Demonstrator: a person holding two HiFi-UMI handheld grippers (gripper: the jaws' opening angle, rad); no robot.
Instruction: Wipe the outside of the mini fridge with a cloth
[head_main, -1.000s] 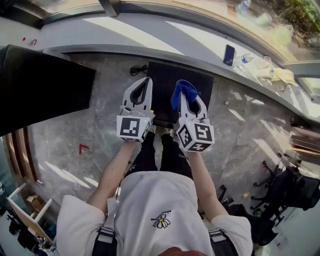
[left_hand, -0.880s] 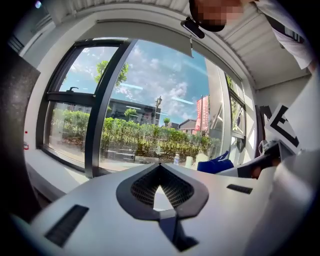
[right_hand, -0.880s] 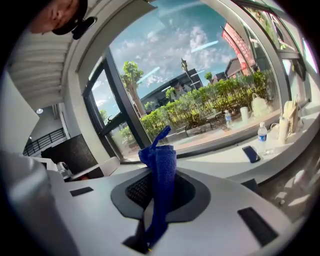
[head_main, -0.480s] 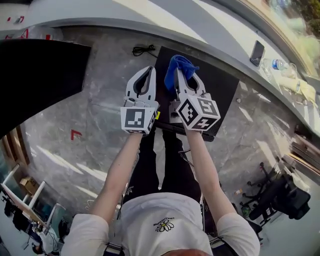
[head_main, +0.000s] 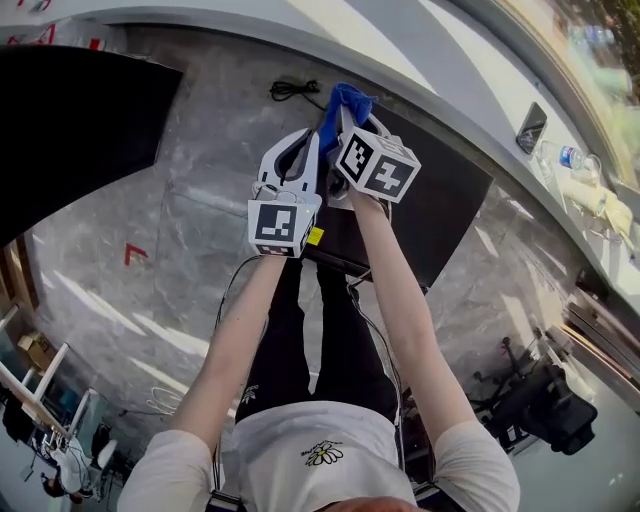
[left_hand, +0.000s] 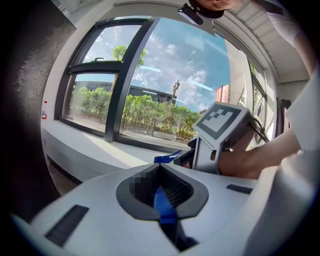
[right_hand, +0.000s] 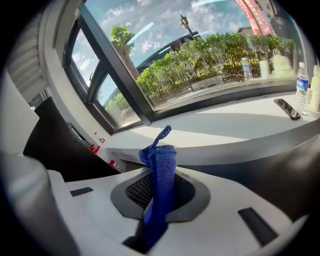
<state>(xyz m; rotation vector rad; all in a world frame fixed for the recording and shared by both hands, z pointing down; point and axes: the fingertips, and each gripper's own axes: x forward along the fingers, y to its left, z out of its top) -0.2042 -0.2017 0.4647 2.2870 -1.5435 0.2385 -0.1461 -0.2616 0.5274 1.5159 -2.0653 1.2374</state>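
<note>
Crumpled blue woven cloth stands upright, clamped in right gripper above black mini fridge; left gripper jaws closed together.

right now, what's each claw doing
left claw: closed on a thin blue strip
right claw: closed on the blue woven cloth

1. Head camera looks steeply down past the arms to the floor.
2. Each gripper camera sits close behind its jaws, facing the windows.
3. All share the sill and blue cloth.
</note>
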